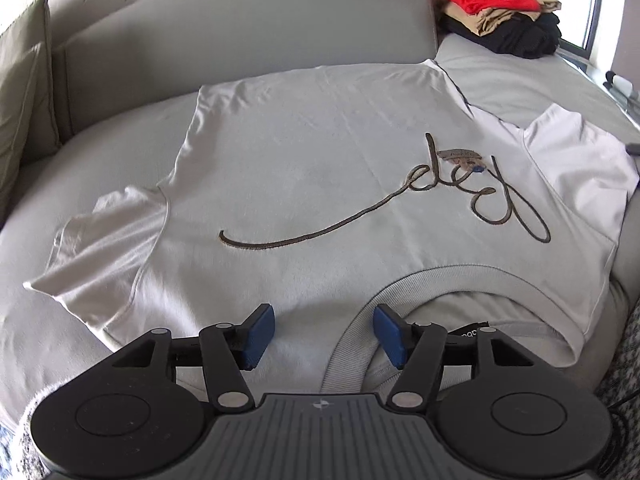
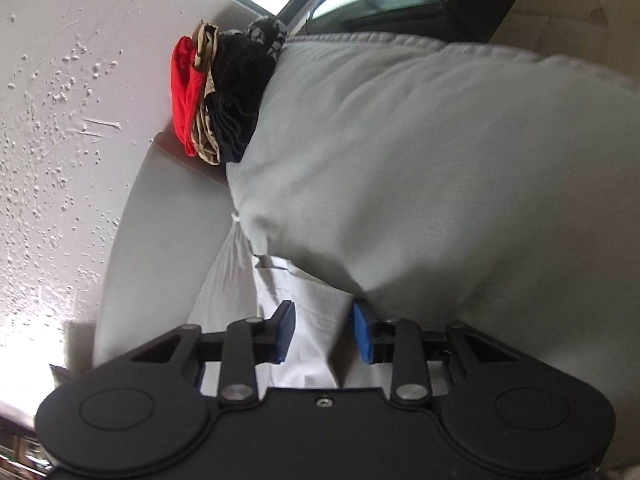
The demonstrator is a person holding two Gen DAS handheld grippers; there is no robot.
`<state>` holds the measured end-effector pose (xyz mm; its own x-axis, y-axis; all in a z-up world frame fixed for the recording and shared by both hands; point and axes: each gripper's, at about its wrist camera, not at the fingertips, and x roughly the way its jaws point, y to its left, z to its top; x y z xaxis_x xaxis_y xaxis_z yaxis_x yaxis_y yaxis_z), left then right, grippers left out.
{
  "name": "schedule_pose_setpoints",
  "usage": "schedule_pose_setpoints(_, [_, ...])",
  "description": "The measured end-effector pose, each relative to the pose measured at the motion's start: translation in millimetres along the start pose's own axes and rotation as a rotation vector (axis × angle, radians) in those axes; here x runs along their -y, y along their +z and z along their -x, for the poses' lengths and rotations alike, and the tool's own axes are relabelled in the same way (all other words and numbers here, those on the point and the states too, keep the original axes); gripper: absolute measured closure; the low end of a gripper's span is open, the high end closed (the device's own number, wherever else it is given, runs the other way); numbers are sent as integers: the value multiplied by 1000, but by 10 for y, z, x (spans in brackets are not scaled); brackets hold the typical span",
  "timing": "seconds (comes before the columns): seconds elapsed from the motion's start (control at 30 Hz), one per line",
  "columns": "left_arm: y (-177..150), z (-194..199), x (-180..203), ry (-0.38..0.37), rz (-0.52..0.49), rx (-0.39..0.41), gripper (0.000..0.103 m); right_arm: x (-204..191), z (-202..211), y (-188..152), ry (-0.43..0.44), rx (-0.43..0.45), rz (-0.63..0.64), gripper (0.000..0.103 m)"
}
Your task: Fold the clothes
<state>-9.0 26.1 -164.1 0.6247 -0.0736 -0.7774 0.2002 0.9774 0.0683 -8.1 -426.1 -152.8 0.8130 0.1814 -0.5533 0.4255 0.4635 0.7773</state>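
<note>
One shirt: white T-shirt (image 1: 304, 168) lies spread flat, unfolded, on sofa (image 1: 248, 20).
Done: folded pile (image 1: 504, 12) sits at the far corner.
Left gripper (image 1: 324, 330): fingers spread, empty, above collar (image 1: 440, 276).
Right gripper (image 2: 324, 330): parted around white cloth (image 2: 308, 320), contact unclear.
Hidden: blur, tilted right view.

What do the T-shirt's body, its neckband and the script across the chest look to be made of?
T-shirt: soft matte knit, probably cotton jersey; it lies limp with fine creases. Neckband: ribbed knit, fine ridges visible. Script: dark brown, raised and ropy, likely embroidery, though thick print is possible.
</note>
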Motion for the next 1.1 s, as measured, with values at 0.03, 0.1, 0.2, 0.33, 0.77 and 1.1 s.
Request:
schedule_pose_setpoints(0.03, [-1,1,-4,0,1,0,43,-3,-10,3,7,-1,-5,72])
schedule_pose_setpoints(0.1, [6,-8,-43,-10,21,-5,43,-8,-9,11,20,7,-22,77])
schedule_pose_setpoints(0.2, [8,-14,-67,-16,32,-6,42,0,77,7,49,65,-56,89])
schedule_pose_setpoints(0.33, [6,-17,-68,-16,33,-5,42,-44,166,-11,55,96,-33,97])
schedule_pose_setpoints(0.77, [-2,-5,-84,-26,47,1,42,-904,58,-281,-25,61,345,101])
schedule_pose_setpoints(1.1, [-6,-5,-85,-30,51,2,42,-1446,-266,-1364,-14,-216,835,101])
